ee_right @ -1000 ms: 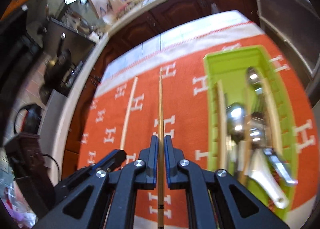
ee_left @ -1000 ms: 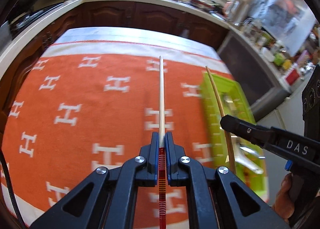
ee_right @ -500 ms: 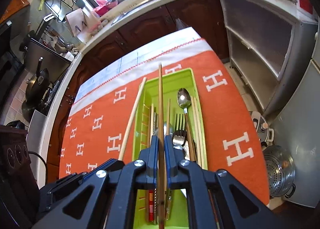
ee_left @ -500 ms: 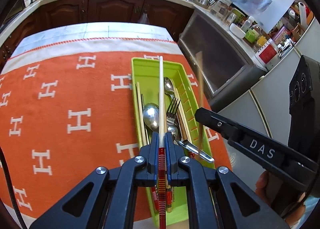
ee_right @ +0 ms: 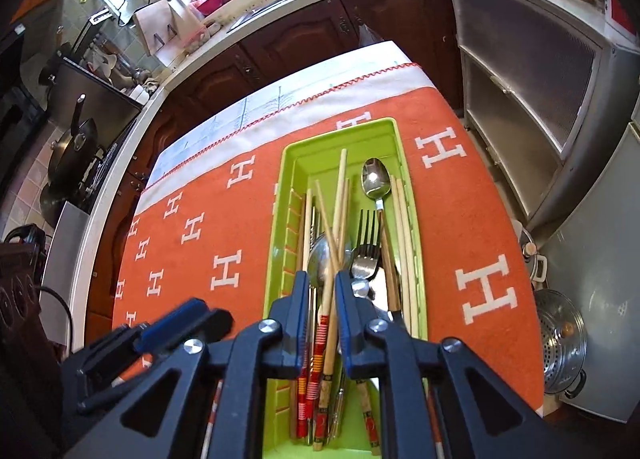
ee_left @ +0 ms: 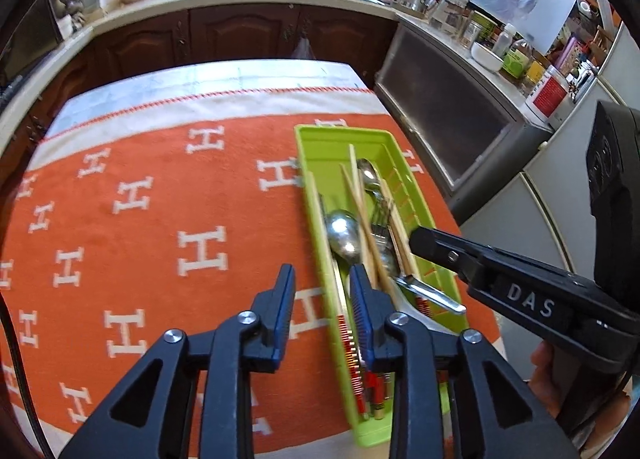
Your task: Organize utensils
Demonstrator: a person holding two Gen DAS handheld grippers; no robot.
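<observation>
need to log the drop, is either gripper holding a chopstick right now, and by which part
Nothing is held. The left gripper and right gripper have just been opening, and the two chopsticks lie crossed in the green tray.

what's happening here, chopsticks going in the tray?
Yes. A person with a handheld gripper in each hand is sorting utensils into the green tray on the orange H-pattern cloth. Both grippers hover over the tray's near end. The left gripper has just been opening and nothing is between its fingers. The right gripper has also been opening; a chopstick lies between its fingers, apparently released among the spoons, fork and other chopsticks in the tray.
</observation>
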